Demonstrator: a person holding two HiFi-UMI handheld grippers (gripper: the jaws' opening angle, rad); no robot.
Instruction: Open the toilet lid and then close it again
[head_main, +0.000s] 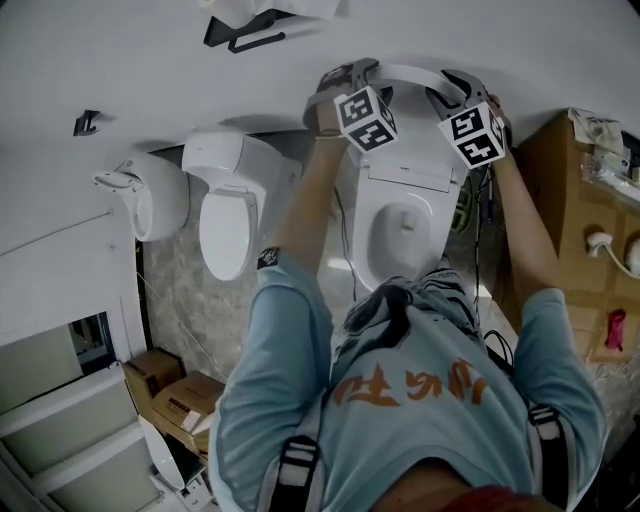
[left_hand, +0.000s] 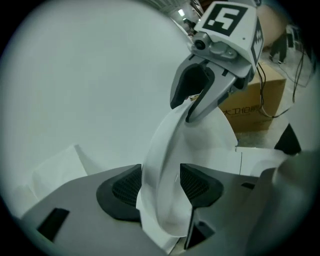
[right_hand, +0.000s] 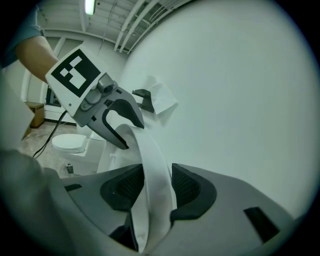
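Observation:
The white toilet (head_main: 400, 235) stands against the wall with its lid (head_main: 410, 72) raised upright. My left gripper (head_main: 345, 78) sits on the lid's top left edge and my right gripper (head_main: 462, 88) on its top right edge. In the left gripper view the lid's rim (left_hand: 165, 150) runs between the jaws of the left gripper (left_hand: 160, 187), which stand apart around it; the right gripper (left_hand: 197, 102) straddles the same rim further along. In the right gripper view the rim (right_hand: 155, 160) passes through the parted jaws of the right gripper (right_hand: 157, 187), with the left gripper (right_hand: 122, 125) beyond.
A second toilet (head_main: 228, 215) and another white fixture (head_main: 150, 195) stand to the left. Cardboard boxes (head_main: 170, 390) lie on the floor at lower left. A brown box (head_main: 575, 200) with cables stands on the right. A black holder (head_main: 245, 35) hangs on the wall.

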